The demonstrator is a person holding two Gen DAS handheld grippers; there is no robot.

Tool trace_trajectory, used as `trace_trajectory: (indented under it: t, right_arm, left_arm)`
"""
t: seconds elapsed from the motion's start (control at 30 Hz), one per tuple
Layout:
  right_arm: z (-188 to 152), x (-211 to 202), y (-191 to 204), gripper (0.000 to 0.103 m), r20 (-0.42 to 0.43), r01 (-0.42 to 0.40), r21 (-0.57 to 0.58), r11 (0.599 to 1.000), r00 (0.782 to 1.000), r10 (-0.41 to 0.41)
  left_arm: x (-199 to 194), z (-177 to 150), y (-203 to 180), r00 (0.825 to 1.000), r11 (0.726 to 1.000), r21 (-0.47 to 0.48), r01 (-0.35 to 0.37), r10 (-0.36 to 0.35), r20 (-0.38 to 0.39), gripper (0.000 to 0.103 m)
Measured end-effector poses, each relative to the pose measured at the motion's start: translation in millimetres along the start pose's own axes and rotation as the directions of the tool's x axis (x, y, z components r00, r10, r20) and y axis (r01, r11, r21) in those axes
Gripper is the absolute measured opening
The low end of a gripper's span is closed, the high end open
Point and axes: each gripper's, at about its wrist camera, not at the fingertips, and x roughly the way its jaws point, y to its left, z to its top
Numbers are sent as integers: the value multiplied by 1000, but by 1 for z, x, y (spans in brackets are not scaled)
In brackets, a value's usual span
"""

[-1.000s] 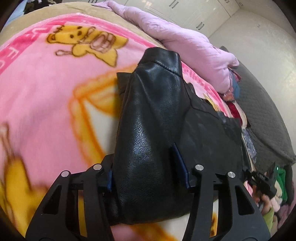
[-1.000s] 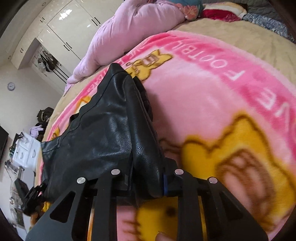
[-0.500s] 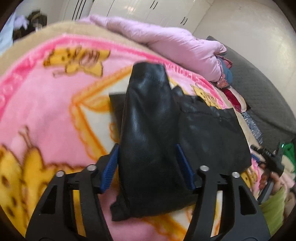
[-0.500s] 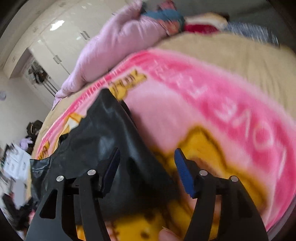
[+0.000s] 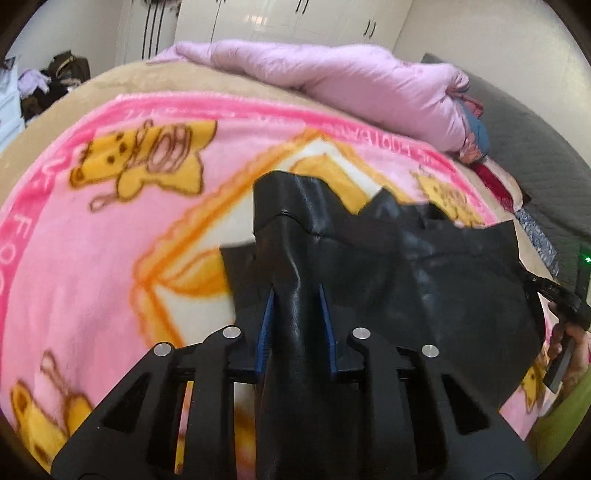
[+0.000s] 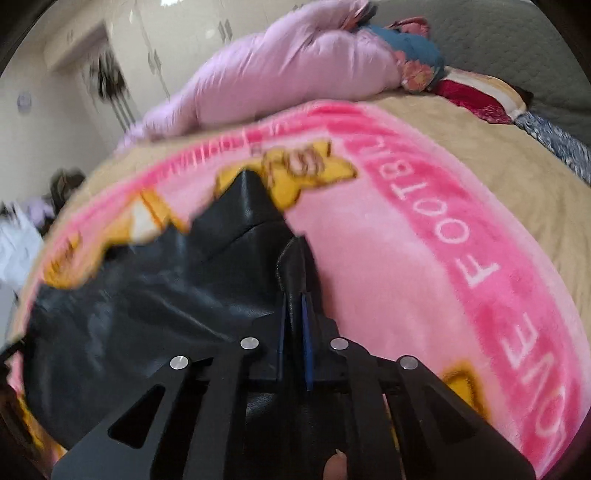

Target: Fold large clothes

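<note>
Lying across a pink fleece blanket with yellow cartoon figures (image 5: 92,258) on a bed: a black leather garment (image 5: 406,288), one bunched fold running between the blue pads of the left hand-held gripper (image 5: 295,317), jaws closing on it. Pinching another fold at the garment's opposite end, jaws fully closed: the right hand-held gripper (image 6: 295,332). Beyond, a lilac padded quilt (image 5: 351,85) and white wardrobe doors (image 5: 295,18). Stretching sideways between both grips, long axis crossing the blanket.

Pink fleece blanket (image 6: 388,266): white "FOOTB…" and "…OVE" readable along its darker pink right border band in right wrist view; far-edge lettering in left wrist view blurred, unreadable.
</note>
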Motion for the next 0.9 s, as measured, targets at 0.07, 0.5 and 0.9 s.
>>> trace_trajectory:
  t: [0.07,0.5,0.9]
  right_arm:
    - [4,-12,-9,6,56,-40,52,998,998,37]
    - [-17,-15,-8,65,44,55,97,994,997,-60]
    - [-31,-73,32,87,162,-91,87,992,984,76]
  left_arm:
    - [-4,5,-7,999,1000,19,-7,7,38,13]
    - [6,3,-14,995,992,80,-101,101,2,28]
    - [-27,-3,-5,989,986,86,-145,143,28,60]
